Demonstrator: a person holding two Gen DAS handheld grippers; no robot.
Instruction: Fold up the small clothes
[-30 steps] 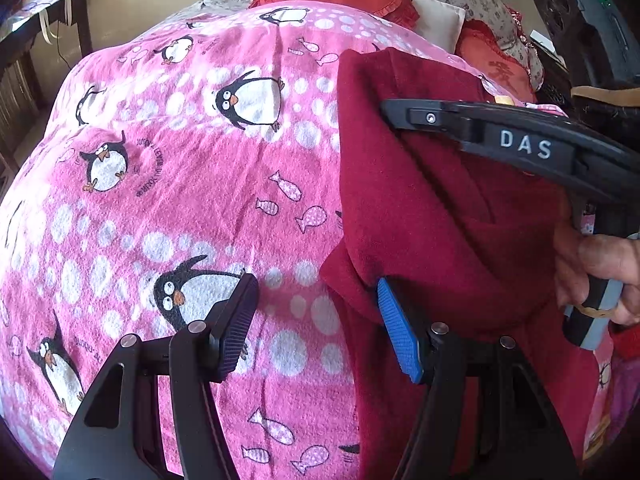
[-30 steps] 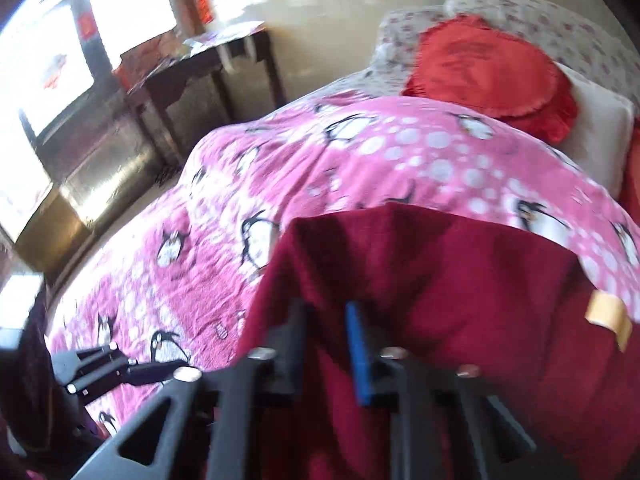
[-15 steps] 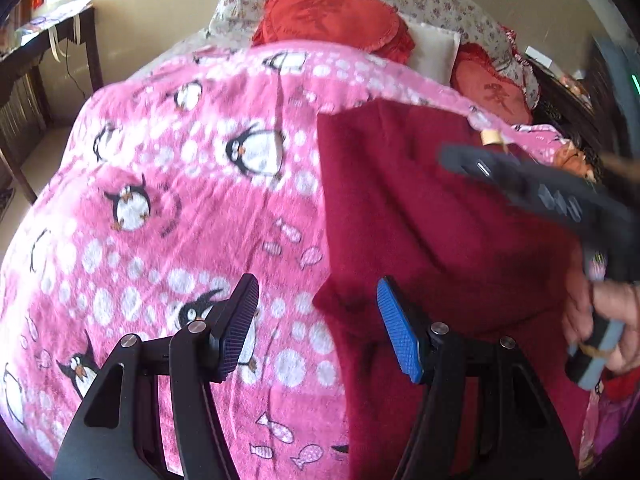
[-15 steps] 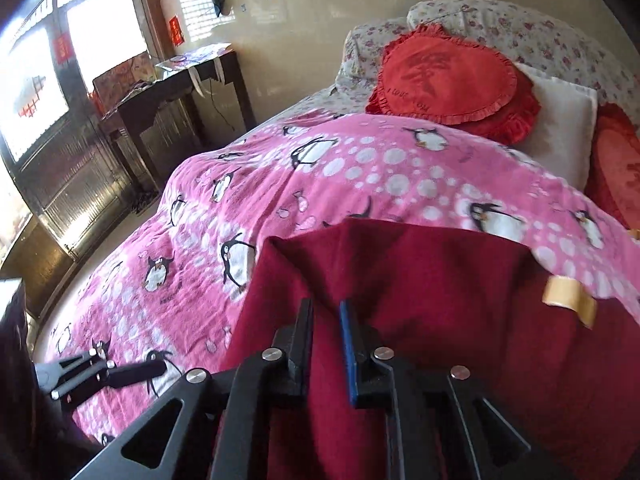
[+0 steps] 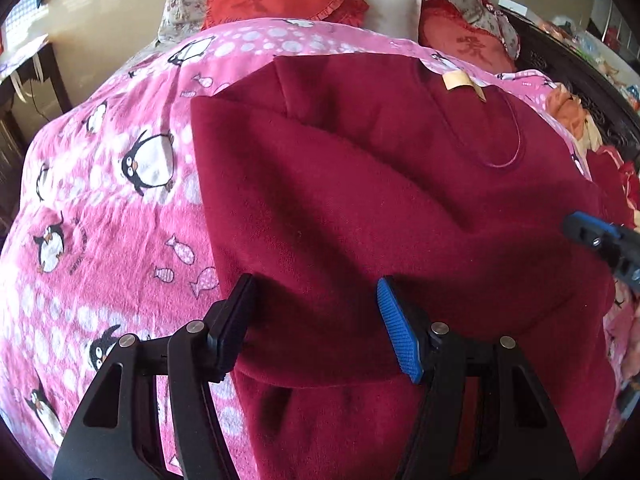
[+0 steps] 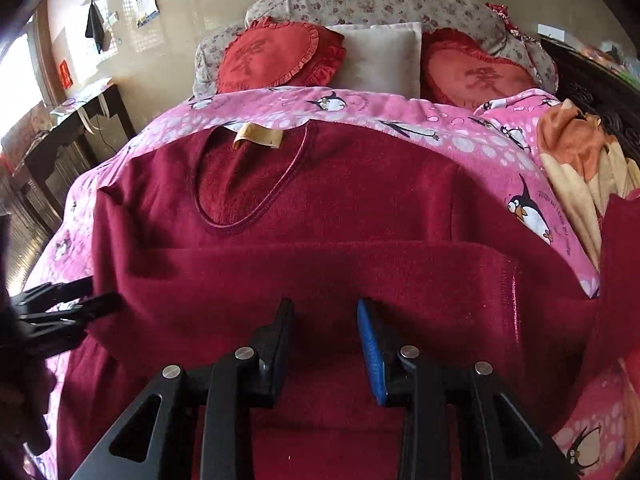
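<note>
A dark red fleece top [image 5: 380,208] lies spread on the pink penguin blanket [image 5: 112,208], neckline and tan label [image 6: 258,136] toward the pillows. A sleeve [image 6: 320,272] is folded straight across its body. My left gripper [image 5: 316,320] is open over the top's left part, nothing between its jaws. My right gripper [image 6: 326,344] is open just above the folded sleeve and holds nothing. The right gripper's tip shows at the right edge of the left wrist view [image 5: 600,240]; the left gripper shows at the left edge of the right wrist view [image 6: 60,312].
Two red heart cushions [image 6: 276,56] and a white pillow [image 6: 380,60] lie at the bed's head. Orange and cream clothes [image 6: 580,160] are piled at the right. A dark side table [image 6: 68,128] stands left of the bed.
My right gripper has opened and let go of the red cloth, which now lies folded across the top. Both grippers have swung to face the pillows; the left has moved over the top.
</note>
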